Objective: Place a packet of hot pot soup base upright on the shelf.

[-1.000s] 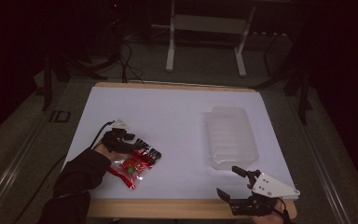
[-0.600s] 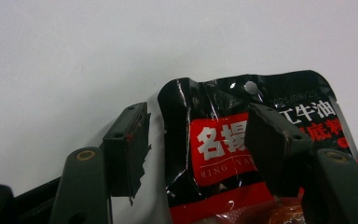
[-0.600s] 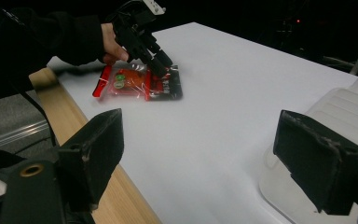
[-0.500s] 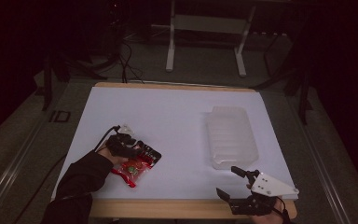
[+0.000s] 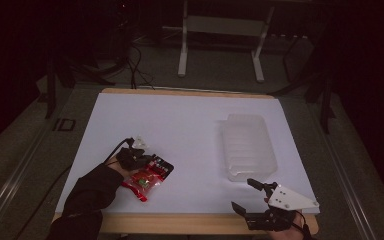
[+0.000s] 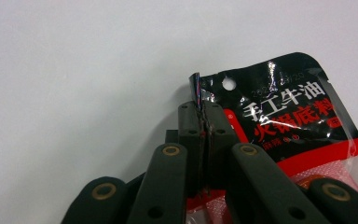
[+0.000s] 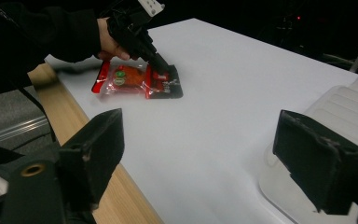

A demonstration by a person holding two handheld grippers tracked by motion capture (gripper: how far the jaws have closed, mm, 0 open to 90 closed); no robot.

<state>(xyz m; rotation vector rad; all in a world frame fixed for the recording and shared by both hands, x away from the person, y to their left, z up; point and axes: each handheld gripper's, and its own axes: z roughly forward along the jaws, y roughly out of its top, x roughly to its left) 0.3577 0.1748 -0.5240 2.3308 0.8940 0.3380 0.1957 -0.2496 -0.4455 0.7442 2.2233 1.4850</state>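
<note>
The red-and-black sauce packet (image 5: 147, 178) is seen lying flat on the white worktop (image 5: 190, 130), near its front-left edge, w/ its black top corner pinched between the pressed-together fingers (image 6: 189, 128) of the left gripper (image 6: 200, 126). The right gripper (image 5: 252, 196) is held at the front-right edge, fingers spread wide & holding nothing, just beside the clear plastic tray (image 5: 247, 145), well apart from the packet.

We see a red-and-black sauce packet (image 5: 147, 177) lying flat on the white tabletop (image 5: 190, 130) at about 7 o'clock. Black end carries white and red Chinese print and a punched hole; red end is translucent. One black-end corner is curled up.
</note>
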